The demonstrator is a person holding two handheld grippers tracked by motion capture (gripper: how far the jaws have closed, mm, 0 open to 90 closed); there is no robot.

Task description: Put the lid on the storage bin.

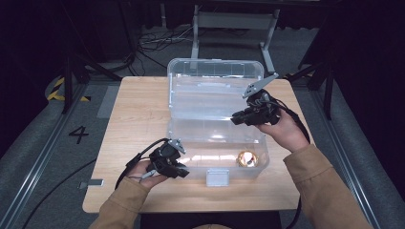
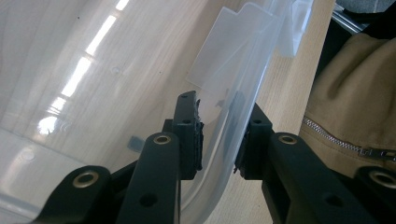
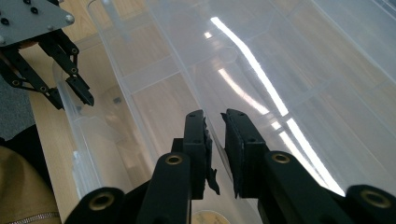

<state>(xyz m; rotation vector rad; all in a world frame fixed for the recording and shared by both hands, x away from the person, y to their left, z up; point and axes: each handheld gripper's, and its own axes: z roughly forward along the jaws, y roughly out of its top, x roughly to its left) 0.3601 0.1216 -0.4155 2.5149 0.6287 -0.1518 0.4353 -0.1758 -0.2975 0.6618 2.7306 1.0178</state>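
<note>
Between left gripper (image 2: 218,140) fingers (image 2: 189,135), clear box (image 1: 217,126) wall

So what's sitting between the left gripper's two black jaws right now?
In the left gripper view, the curved front wall of the clear plastic storage box runs between the left gripper jaws: one jaw inside the box, one outside. They haven't closed on it.

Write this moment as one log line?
box: open | left claw: open around front wall | right claw: almost shut above box | shiny round thing: inside
</note>
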